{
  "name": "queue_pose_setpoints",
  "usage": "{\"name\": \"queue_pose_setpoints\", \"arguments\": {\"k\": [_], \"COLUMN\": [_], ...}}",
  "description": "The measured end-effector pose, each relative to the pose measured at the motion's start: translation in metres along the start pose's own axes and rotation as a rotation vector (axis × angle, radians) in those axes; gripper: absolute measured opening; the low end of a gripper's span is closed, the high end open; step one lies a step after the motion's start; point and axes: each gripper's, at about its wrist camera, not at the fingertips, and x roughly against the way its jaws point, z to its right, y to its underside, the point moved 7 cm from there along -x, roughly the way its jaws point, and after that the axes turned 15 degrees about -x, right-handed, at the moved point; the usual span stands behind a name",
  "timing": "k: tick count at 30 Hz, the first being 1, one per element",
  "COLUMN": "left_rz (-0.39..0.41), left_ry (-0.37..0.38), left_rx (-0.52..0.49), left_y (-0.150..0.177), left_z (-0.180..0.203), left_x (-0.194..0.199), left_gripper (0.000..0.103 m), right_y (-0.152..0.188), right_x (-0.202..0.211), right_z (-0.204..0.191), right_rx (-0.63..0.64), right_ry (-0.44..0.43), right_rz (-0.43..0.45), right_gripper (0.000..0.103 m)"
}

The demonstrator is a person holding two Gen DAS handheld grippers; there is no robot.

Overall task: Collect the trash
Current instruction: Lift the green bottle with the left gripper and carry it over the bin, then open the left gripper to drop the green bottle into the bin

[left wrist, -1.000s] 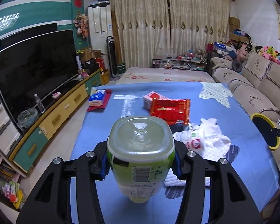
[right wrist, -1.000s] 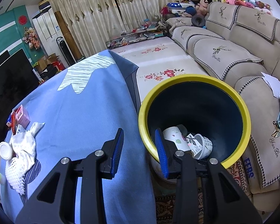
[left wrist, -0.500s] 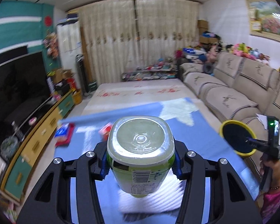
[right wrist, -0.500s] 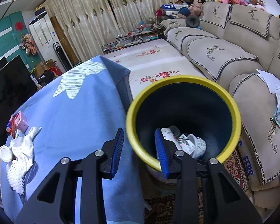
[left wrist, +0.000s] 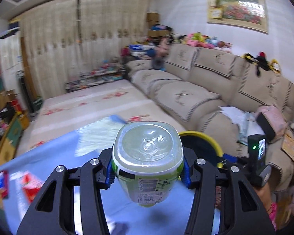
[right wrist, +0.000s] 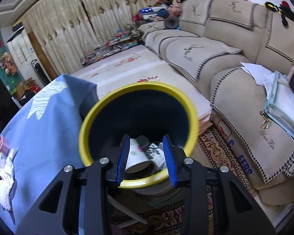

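Observation:
My left gripper (left wrist: 147, 171) is shut on a clear plastic bottle with a green label (left wrist: 148, 166), held bottom-forward above the blue table (left wrist: 49, 152). The yellow-rimmed dark trash bin (left wrist: 203, 137) shows just behind and right of the bottle. In the right wrist view my right gripper (right wrist: 147, 156) is open, its jaws straddling the near rim of the bin (right wrist: 107, 101). Paper cups (right wrist: 137, 156) lie inside the bin. The right gripper also shows in the left wrist view (left wrist: 237, 160).
A beige sofa (right wrist: 235, 58) runs along the right with papers (right wrist: 280, 98) on it. White tissues and mesh (right wrist: 4, 176) lie on the blue table (right wrist: 39, 127). Red packets (left wrist: 29, 186) lie at the table's left.
My left gripper has swung right with the bottle, toward the bin. My right gripper has moved over the bin's near rim and opened wider.

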Motion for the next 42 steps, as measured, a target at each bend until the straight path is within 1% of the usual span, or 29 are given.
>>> {"name": "queue_pose_setpoints", "arguments": {"k": [3, 6, 9, 14, 18, 19, 20, 22, 24, 25, 26, 28, 32, 34, 38, 40, 42], "left_rz": [0.002, -0.008, -0.034, -0.112, -0.175, -0.186, -0.193, -0.179, -0.148, -0.137, -0.127, -0.101, -0.047, -0.019, 0.019, 0.033, 0.029], "left_ry": [0.072, 0.107, 0.137, 0.177, 0.195, 0.193, 0.188, 0.168, 0.146, 0.138, 0.133, 0.117, 0.053, -0.007, -0.134, -0.232, -0.308], "left_rx": [-0.021, -0.041, -0.048, -0.020, 0.020, 0.030, 0.033, 0.036, 0.027, 0.027, 0.031, 0.053, 0.086, 0.099, 0.153, 0.194, 0.231], "left_y": [-0.022, -0.037, -0.043, -0.039, -0.024, -0.021, -0.018, -0.012, -0.012, -0.012, -0.010, -0.007, 0.004, 0.014, 0.042, 0.065, 0.090], "left_z": [0.034, 0.063, 0.083, 0.113, 0.123, 0.124, 0.125, 0.119, 0.113, 0.110, 0.102, 0.087, 0.045, 0.018, -0.041, -0.079, -0.112], "left_x": [-0.042, -0.086, -0.130, -0.206, -0.239, -0.245, -0.247, -0.238, -0.219, -0.209, -0.192, -0.159, -0.091, -0.057, 0.005, 0.037, 0.062], "left_gripper": [0.051, 0.051, 0.051, 0.051, 0.052, 0.057, 0.069, 0.079, 0.080, 0.082, 0.087, 0.090, 0.094, 0.097, 0.098, 0.098, 0.098], "right_y": [-0.007, -0.012, -0.014, -0.015, -0.013, -0.012, -0.012, -0.011, -0.011, -0.010, -0.010, -0.007, 0.000, 0.004, 0.013, 0.018, 0.025], "right_x": [-0.002, -0.005, -0.007, -0.012, -0.014, -0.015, -0.015, -0.014, -0.014, -0.014, -0.013, -0.012, -0.008, -0.006, 0.003, 0.007, 0.012], "right_z": [0.016, 0.030, 0.041, 0.053, 0.058, 0.058, 0.057, 0.055, 0.053, 0.052, 0.050, 0.043, 0.023, 0.010, -0.026, -0.045, -0.071], "right_rx": [-0.017, -0.034, -0.045, -0.059, -0.067, -0.067, -0.066, -0.062, -0.060, -0.057, -0.054, -0.041, -0.002, 0.022, 0.090, 0.119, 0.160], "right_ry": [0.023, 0.043, 0.058, 0.071, 0.077, 0.078, 0.078, 0.075, 0.072, 0.071, 0.069, 0.062, 0.047, 0.039, 0.023, 0.004, -0.032], "right_rz": [0.008, 0.010, 0.010, 0.004, -0.001, -0.002, -0.003, -0.004, -0.005, -0.006, -0.007, -0.011, -0.013, -0.015, -0.013, -0.016, -0.029], "right_gripper": [0.033, 0.033, 0.033, 0.033, 0.034, 0.035, 0.035, 0.037, 0.038, 0.038, 0.038, 0.038, 0.039, 0.039, 0.041, 0.043, 0.044]}}
